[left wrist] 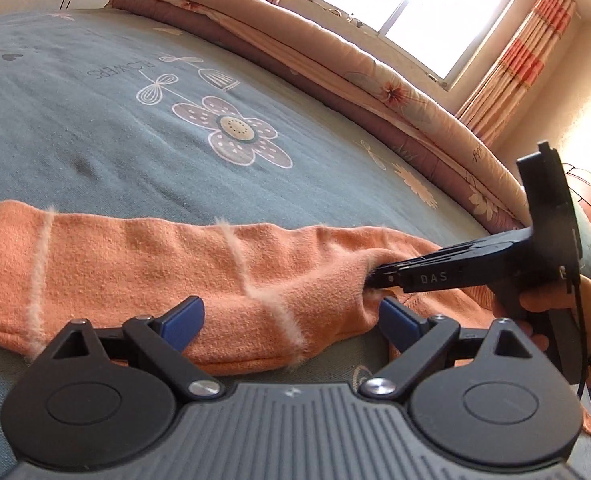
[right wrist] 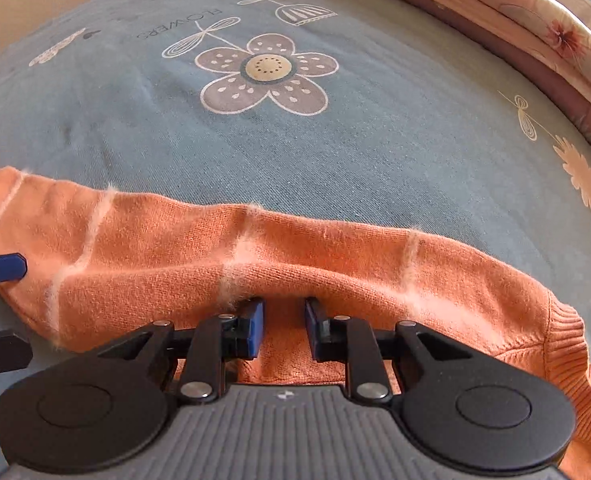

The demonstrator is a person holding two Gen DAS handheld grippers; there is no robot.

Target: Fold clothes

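- An orange knit sweater (right wrist: 295, 248) with thin, fuzzy pale stripes and ribbed cuffs lies in a long folded band across the near part of the bed.
- The bed sheet (right wrist: 375, 152) is a flat blue-grey woven cotton printed with a big round-petalled flower (right wrist: 265, 74) and outline whisks.
- A padded peach quilt (left wrist: 335, 64) with a floral print lies folded along the far edge, under a bright window (left wrist: 411, 8) with striped curtains.
- The left tongs (left wrist: 291, 316) hover tilted down over the sweater, blue pads wide apart, the fabric between them ungripped.
- The right tongs (right wrist: 284, 320) point steeply down, jaws at a narrow gap with knit between, pads not pressing it.
- A hand (left wrist: 543, 300) grips the right tool's handle.
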